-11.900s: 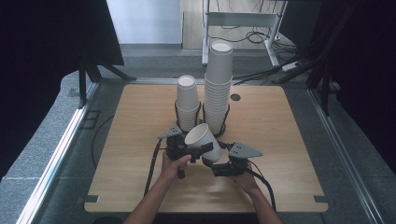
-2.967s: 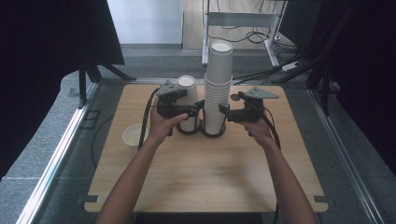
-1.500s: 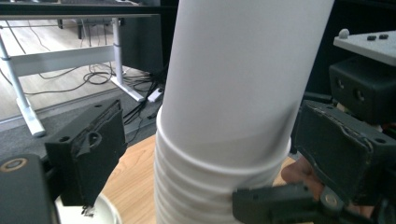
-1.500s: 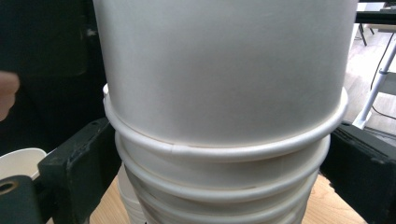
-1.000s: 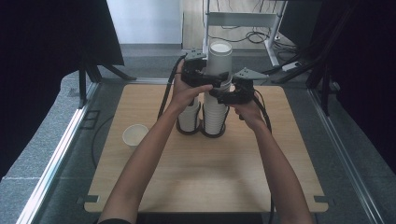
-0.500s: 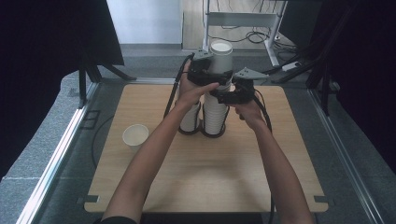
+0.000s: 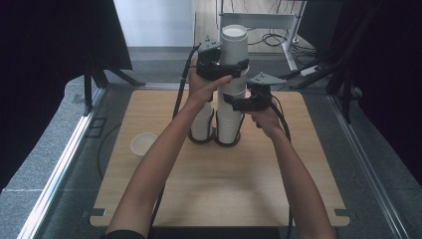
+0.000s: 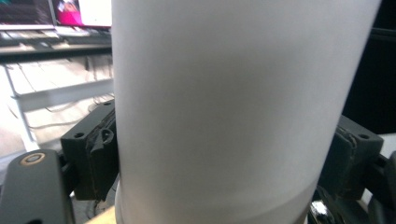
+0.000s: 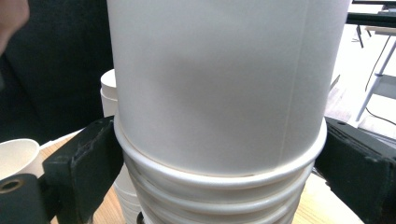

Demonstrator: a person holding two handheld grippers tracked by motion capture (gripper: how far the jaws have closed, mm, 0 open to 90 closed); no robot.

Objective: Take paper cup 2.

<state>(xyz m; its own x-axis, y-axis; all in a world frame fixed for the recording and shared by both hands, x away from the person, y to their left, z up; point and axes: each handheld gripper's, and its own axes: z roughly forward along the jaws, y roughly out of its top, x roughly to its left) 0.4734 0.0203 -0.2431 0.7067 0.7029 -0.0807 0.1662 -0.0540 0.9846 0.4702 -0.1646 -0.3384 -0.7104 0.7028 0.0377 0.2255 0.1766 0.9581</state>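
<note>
**Two grippers clamp a tall stack of paper cups**

A tall stack of white paper cups (image 7: 233, 84) stands at the far middle of a wooden table (image 7: 219, 184). The left gripper (image 7: 226, 69) has just been closing its jaws, which now pinch the upper cups (its own view shows a pad pressed against each side). The right gripper (image 7: 234, 103) clamps the stack lower down, at the rims. A shorter stack (image 7: 202, 124) stands just left of it. A single cup (image 7: 143, 144) sits apart, nearer the left edge.
</note>
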